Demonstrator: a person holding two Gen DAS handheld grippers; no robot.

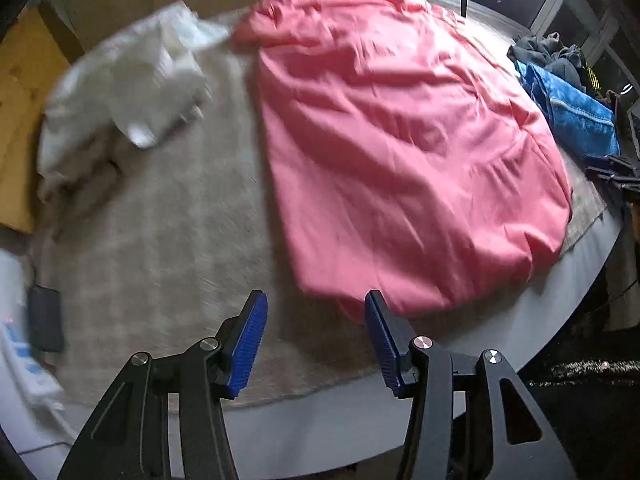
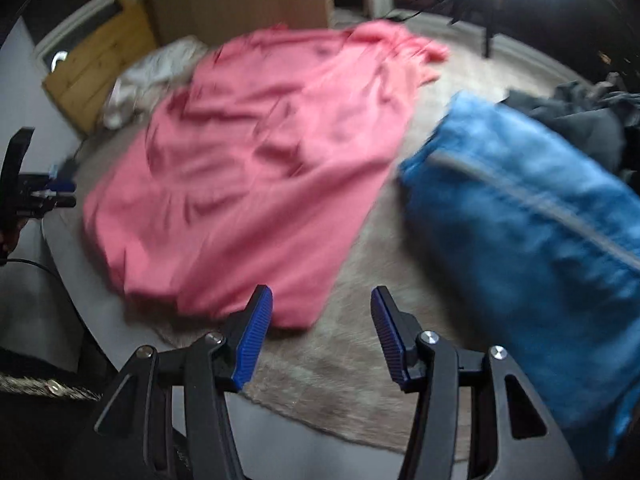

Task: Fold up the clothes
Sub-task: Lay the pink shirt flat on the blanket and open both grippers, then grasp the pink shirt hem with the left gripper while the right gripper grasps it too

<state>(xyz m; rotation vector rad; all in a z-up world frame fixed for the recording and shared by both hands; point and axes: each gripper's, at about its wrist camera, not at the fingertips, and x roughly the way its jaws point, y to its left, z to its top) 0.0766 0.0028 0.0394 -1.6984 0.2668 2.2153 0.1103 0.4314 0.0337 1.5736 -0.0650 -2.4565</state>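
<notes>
Both the left gripper [image 1: 316, 312] and right gripper [image 2: 322, 308] gape empty above the pink garment [image 1: 400, 140]; only the left view shows the white cloth [image 1: 132, 92] clearly

A shirt [image 1: 400, 152] is spread on a blanket [image 1: 168, 248] ahead of the tongs, between crumpled cloth [image 1: 128, 92] left and a folded garment [image 1: 572, 116] right.

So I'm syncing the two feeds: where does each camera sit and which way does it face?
Left wrist: on the left gripper, looking down at the pink garment; open fingers show.
Right wrist: on the right gripper, facing pink garment and blue cloth; open fingers show.
Shared: pink garment, blue cloth, white cloth, each other's gripper.
</notes>
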